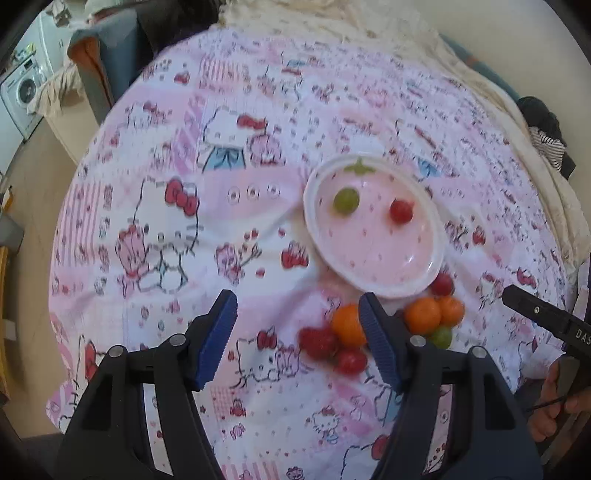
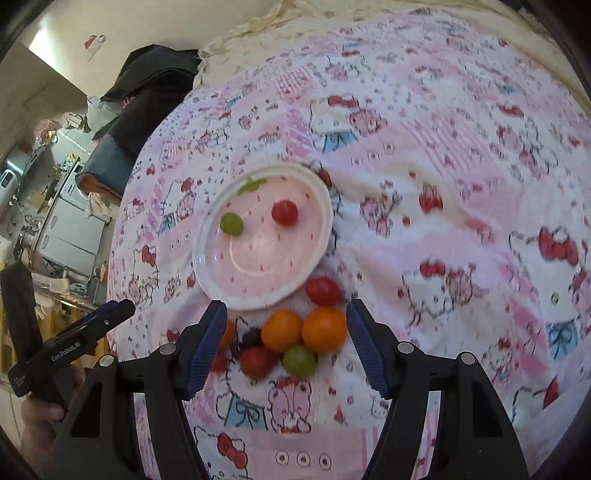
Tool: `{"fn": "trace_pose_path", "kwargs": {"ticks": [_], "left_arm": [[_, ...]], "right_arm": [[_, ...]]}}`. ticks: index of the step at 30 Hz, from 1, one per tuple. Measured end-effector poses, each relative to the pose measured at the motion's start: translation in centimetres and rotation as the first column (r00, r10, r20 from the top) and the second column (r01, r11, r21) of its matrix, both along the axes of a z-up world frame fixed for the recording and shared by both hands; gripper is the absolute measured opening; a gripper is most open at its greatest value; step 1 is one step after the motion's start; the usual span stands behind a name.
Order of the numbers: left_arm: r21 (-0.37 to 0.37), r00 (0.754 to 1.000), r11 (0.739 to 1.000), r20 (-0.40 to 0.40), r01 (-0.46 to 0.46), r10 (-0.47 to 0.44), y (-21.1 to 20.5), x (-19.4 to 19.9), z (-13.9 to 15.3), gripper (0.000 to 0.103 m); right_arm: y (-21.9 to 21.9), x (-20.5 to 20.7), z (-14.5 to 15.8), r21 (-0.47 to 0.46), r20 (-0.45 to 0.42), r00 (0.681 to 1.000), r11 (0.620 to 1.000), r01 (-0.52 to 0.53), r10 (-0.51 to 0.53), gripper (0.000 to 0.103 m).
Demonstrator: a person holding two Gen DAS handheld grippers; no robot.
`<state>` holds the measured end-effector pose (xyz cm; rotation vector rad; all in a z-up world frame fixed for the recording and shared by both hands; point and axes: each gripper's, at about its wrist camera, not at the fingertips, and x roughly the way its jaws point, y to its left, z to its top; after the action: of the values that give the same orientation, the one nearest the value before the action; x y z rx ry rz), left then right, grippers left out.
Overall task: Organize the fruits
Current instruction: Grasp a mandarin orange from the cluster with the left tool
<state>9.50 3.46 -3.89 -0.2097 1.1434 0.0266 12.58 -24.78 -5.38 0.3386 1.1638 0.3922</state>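
Note:
A white-rimmed pink plate [image 1: 314,221] [image 2: 207,254] lies on the cartoon-cat sheet. On it sit a green grape [image 1: 346,200] [image 2: 231,223] and a red cherry tomato [image 1: 401,211] [image 2: 284,212]. Just in front of the plate is a loose cluster of fruit: orange tomatoes [image 1: 423,315] [image 2: 324,328], red tomatoes [image 1: 317,341] [image 2: 323,291] and a green grape [image 1: 441,336] [image 2: 299,359]. My left gripper [image 1: 297,299] hovers open to the left of the cluster, holding nothing. My right gripper [image 2: 286,306] hovers open above the cluster, also holding nothing.
The pink patterned sheet [image 1: 166,221] covers a bed with a cream blanket [image 1: 332,22] behind it. Dark clothes [image 2: 147,85] and a blue cushion [image 1: 107,55] lie at the far edge. A washing machine [image 1: 26,88] stands beyond. A hand [image 1: 554,406] holds the right gripper's handle.

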Motion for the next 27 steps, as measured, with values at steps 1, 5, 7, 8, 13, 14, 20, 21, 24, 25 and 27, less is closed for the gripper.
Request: {"fn": "trace_pose_path", "kwargs": {"ticks": [1, 5, 7, 8, 13, 14, 20, 21, 24, 25, 27], "left_arm": [[0.006, 1.0, 1.0, -0.01, 0.004, -0.004, -0.1, 0.0, -0.3, 0.065], [-0.001, 0.996, 0.998, -0.067, 0.059, -0.059, -1.7, 0.4, -2.1, 0.065], [-0.015, 0.993, 0.996, -0.086, 0.084, -0.085, -2.8, 0.7, -3.0, 0.065], [-0.019, 0.991, 0.995, -0.088, 0.1, -0.101, -3.3, 0.8, -3.2, 0.065], [-0.011, 0.974, 0.981, -0.12, 0.194, -0.194, -6.3, 1.7, -4.9, 0.064], [-0.011, 0.97, 0.979, -0.129, 0.205, -0.205, -6.7, 2.0, -5.4, 0.063], [0.042, 0.955, 0.964, -0.155, 0.262, -0.253, -8.4, 3.2, -7.4, 0.047], [0.05, 0.951, 0.962, -0.17, 0.27, -0.258, -8.5, 3.4, -7.7, 0.046], [0.037, 0.947, 0.965, -0.203, 0.261, -0.249, -8.2, 3.6, -8.5, 0.041], [0.037, 0.947, 0.964, -0.201, 0.263, -0.251, -8.3, 3.6, -8.5, 0.04], [0.044, 0.945, 0.962, -0.2, 0.271, -0.257, -8.4, 3.6, -8.4, 0.04]], "right_arm": [[0.0, -0.2, -0.4, 0.0, -0.016, 1.0, 1.0, -0.004, 0.004, 0.07], [-0.1, -0.2, -1.1, 0.02, -0.075, 0.997, 1.0, -0.004, 0.006, 0.07], [-0.1, -0.1, -1.0, 0.042, -0.074, 0.997, 0.999, -0.001, 0.004, 0.07], [-0.1, 0.0, -1.1, 0.04, -0.073, 0.997, 0.999, 0.0, 0.003, 0.07], [-0.2, 0.7, -1.5, 0.016, -0.079, 0.997, 1.0, 0.009, -0.008, 0.07], [-0.3, 0.8, -1.7, 0.021, -0.084, 0.996, 1.0, 0.011, -0.009, 0.07], [-1.2, 1.5, -2.5, 0.023, -0.11, 0.994, 0.999, 0.025, -0.022, 0.07], [-1.4, 1.6, -2.6, 0.026, -0.115, 0.993, 0.999, 0.027, -0.024, 0.07], [-1.9, 1.9, -3.0, 0.026, -0.132, 0.991, 0.999, 0.038, -0.035, 0.07], [-2.1, 2.0, -3.2, 0.027, -0.138, 0.99, 0.999, 0.041, -0.037, 0.07], [-2.1, 2.2, -3.4, 0.029, -0.149, 0.988, 0.998, 0.048, -0.043, 0.07]]}}
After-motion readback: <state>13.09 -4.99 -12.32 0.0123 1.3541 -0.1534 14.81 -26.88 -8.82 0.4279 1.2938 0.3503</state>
